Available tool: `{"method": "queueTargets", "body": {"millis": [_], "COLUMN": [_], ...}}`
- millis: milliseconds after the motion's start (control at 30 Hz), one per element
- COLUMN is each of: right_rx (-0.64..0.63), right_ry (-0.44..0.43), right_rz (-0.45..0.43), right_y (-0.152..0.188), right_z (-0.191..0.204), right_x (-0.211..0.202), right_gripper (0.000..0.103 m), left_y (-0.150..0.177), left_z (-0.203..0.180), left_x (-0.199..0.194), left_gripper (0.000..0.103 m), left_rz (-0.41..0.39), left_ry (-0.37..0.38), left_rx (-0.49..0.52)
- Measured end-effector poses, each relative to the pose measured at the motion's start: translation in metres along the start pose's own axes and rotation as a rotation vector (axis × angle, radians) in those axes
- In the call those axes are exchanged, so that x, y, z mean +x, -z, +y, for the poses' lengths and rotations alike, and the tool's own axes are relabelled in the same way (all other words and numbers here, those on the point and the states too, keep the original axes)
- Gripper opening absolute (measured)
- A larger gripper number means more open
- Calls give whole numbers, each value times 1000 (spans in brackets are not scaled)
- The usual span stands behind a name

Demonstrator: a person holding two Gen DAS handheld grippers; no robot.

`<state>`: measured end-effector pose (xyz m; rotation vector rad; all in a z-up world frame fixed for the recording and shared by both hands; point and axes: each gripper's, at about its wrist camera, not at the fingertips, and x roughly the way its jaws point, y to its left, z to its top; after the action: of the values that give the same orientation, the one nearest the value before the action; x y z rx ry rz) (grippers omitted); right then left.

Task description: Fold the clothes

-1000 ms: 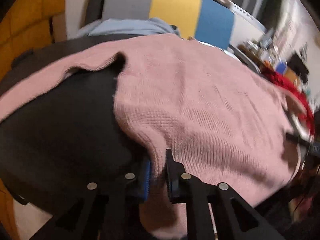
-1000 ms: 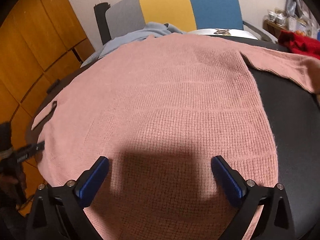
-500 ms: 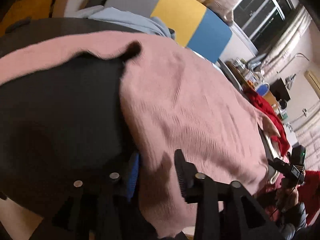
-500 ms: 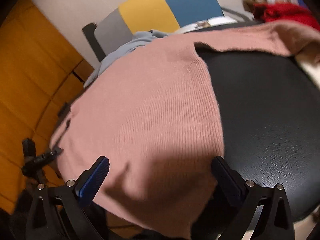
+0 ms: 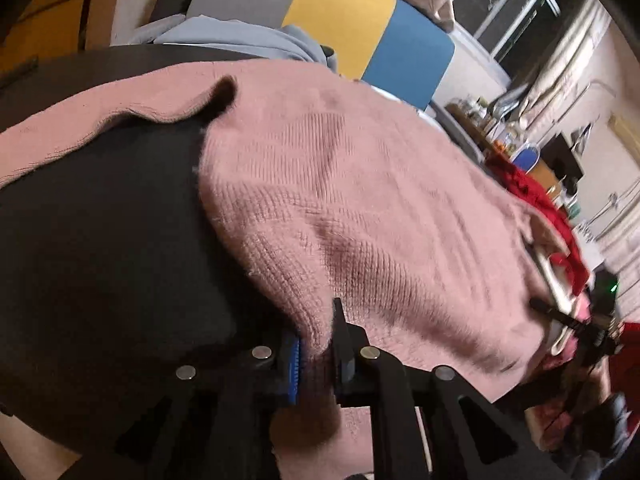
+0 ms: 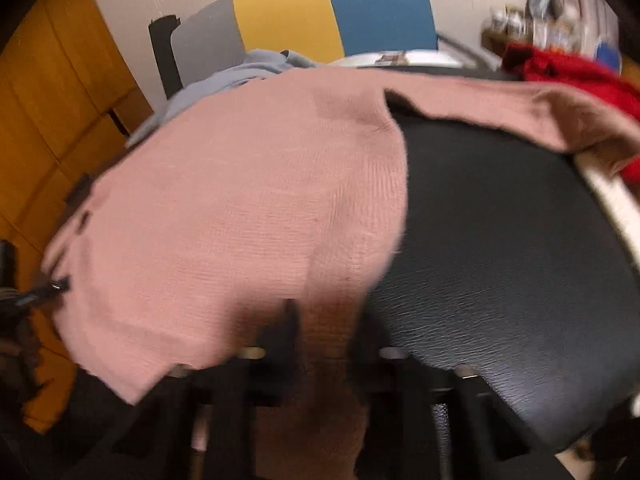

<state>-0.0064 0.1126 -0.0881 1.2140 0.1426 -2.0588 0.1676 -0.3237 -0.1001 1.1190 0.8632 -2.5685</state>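
Pink sweater (image 5: 360, 208) lies spread flat on the black bench (image 5: 100, 240), hem hanging off the near edge. Left gripper (image 5: 316, 356) has its jaws pinching the near left hem corner, right gripper (image 6: 324, 340) apparently nipping the near right corner, though it's blurred. That looks like a matched grip for lifting the hem toward the far side.

We see a pink knit sweater (image 5: 360, 208) spread flat across the frame's centre, hem at bottom.

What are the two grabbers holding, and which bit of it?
Both pinch the pink sweater at its bottom hem: the left gripper at one corner, the right gripper, blurred, at the other.
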Motion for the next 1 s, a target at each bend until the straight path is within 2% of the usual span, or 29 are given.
{"method": "queueTargets", "body": {"millis": [133,233,300,367,433,467,500,567,667,700,767,900,1000], "right_rx": [50,70,66,77,63,41,11,-33,-93,-107,-117,-140,-155], "right_ry": [-124,-144,-117,-133,-110,-84,-58,-53,-60,-64,-76,-87,-27], "right_rz": [25,56,104,117,105,89,63,10,-66,-78,-63,-30,-2], "right_y": [4,14,24,24,20,17,12,-1,-20,-25,-28,-35,-27], "right_z": [7,7,7,6,7,8,12,24,45,52,62,82,84], "right_x": [-13,-19,-11,-15,-24,-30,-36,-41,-44,-41,-22,17,40], "right_gripper": [19,19,20,21,36,55,65,66,76,82,87,88,92], "left_y": [-11,-6,7,19,23,23,20,10,-7,-12,-21,-21,-6], "left_z": [15,25,27,29,35,37,39,42,32,26,15,-24,-33], "left_x": [-30,-37,-27,-20,-24,-28,-33,-45,-50,-47,-42,7,35], "left_gripper": [10,10,10,11,12,17,18,20,24,25,28,30,30], "left_rz": [-39,-15,56,107,93,82,57,-12,-81,-94,-118,-64,-1], "left_ry": [55,60,51,33,35,40,35,6,-21,-22,-23,-72,-129], "left_rx": [-34,-47,-40,-32,-51,-62,-71,-82,-43,-24,15,138,183]}}
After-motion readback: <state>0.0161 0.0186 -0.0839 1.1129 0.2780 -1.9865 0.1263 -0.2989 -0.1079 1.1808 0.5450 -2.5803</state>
